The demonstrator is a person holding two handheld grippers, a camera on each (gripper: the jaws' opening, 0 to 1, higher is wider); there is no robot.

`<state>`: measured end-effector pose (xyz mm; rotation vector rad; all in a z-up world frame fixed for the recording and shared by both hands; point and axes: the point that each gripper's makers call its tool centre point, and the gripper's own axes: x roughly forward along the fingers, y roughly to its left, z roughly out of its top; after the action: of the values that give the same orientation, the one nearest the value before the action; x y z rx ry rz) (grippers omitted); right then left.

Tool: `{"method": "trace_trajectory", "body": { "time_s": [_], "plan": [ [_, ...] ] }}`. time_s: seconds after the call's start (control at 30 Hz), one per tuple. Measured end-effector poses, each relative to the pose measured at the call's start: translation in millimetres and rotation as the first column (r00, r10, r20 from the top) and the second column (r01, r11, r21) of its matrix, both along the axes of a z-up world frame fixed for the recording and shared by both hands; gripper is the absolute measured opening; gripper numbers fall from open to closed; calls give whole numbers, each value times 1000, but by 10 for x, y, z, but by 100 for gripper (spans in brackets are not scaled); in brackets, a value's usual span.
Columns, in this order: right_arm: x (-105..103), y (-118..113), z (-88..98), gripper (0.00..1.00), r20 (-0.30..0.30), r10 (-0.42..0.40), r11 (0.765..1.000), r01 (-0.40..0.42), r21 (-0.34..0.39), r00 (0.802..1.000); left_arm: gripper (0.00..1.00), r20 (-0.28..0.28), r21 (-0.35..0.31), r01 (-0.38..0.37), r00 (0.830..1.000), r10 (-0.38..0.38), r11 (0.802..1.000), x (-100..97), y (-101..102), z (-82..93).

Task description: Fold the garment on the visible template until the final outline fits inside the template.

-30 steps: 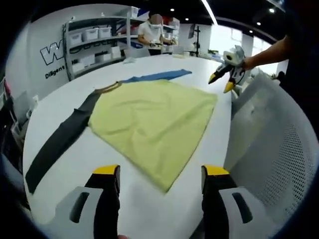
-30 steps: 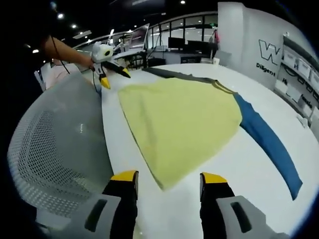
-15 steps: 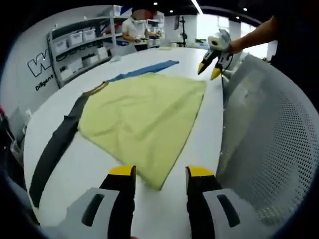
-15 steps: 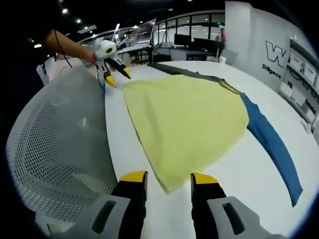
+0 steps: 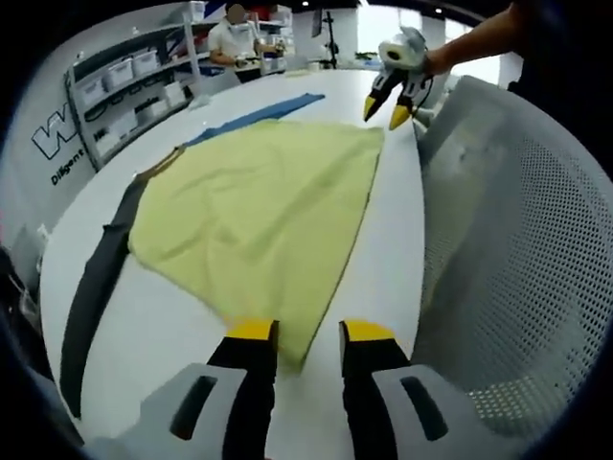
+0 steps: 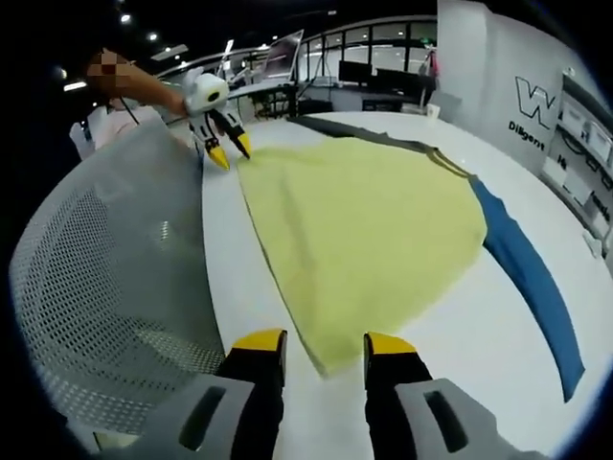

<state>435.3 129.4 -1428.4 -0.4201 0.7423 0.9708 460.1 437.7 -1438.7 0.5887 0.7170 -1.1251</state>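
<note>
In the left gripper view, the left gripper [image 5: 306, 335] rises from the bottom centre, its yellow-tipped jaws a little apart astride the near corner of a yellow shirt [image 5: 254, 206]. The shirt lies flat across the middle of a white table [image 5: 163, 326], with a dark sleeve [image 5: 96, 278] at left and a blue sleeve [image 5: 254, 115] toward the top. A white mesh chair [image 5: 508, 259] fills the right side. In the right gripper view, the right gripper [image 6: 324, 347], jaws slightly apart, straddles another corner at bottom centre.
</note>
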Motion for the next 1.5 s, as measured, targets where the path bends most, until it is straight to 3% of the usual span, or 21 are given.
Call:
{"method": "trace_trajectory", "body": {
  "time_s": [0.17,0.33,0.53,0.7,0.9,1.2,1.5],
  "plan": [
    [1,15,-50,23,-11,15,1000,-15,-12,1000,21,-3,42,14,1000,-14,999,2,15,-21],
    [-14,-3,-159,20,-8,73,994,-73,-86,997,17,-1,78,32,999,-32,996,40,-1,-21],
    [17,-27,-191,7,0,91,990,-90,-112,996,12,-13,96,26,1000,-25,995,77,-7,-39],
    [67,-53,-186,0,7,82,990,-81,-117,997,2,-9,92,-17,1000,18,996,154,2,-44],
    [91,-51,-131,0,-32,33,995,-36,-95,999,1,-90,78,-123,987,130,989,151,8,-27],
    [76,-81,80,0,-21,16,998,-18,-57,1000,0,-134,23,-105,985,108,994,54,-27,185],
    [-27,-91,-30,0,-49,48,994,-52,-96,998,1,-191,31,-89,977,93,996,-76,-80,105]
  ]
}}
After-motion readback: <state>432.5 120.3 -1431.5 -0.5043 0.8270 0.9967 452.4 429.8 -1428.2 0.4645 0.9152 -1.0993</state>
